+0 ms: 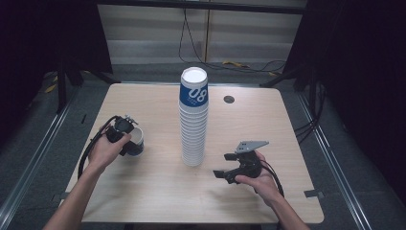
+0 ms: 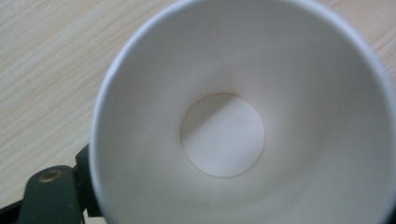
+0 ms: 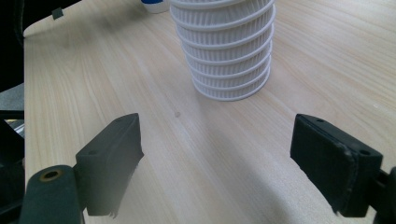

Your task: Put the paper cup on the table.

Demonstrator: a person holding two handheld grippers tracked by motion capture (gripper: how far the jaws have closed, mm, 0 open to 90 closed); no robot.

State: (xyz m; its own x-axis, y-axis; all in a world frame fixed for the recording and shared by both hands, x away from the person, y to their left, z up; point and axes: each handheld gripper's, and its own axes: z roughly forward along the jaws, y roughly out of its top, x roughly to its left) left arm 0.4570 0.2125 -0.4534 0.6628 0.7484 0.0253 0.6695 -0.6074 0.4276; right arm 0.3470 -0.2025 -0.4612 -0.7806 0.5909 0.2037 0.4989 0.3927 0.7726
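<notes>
A tall stack of upside-down white paper cups [image 1: 194, 129] stands mid-table, its top cup blue with "08" printed on it. At the table's left my left gripper [image 1: 130, 142] is shut on a single blue-and-white paper cup [image 1: 138, 143], low over the wood. In the left gripper view I look straight into that cup's white inside [image 2: 224, 135], and one black finger [image 2: 56, 196] lies against its outer wall. My right gripper [image 3: 219, 163] stands open just right of the stack's base [image 3: 231, 79], with only bare wood between its pads.
The wooden table [image 1: 143, 191] has a round cable hole [image 1: 229, 99] at its back right. Dark stands and cables line the floor around it. A cable trails from each gripper toward the front edge.
</notes>
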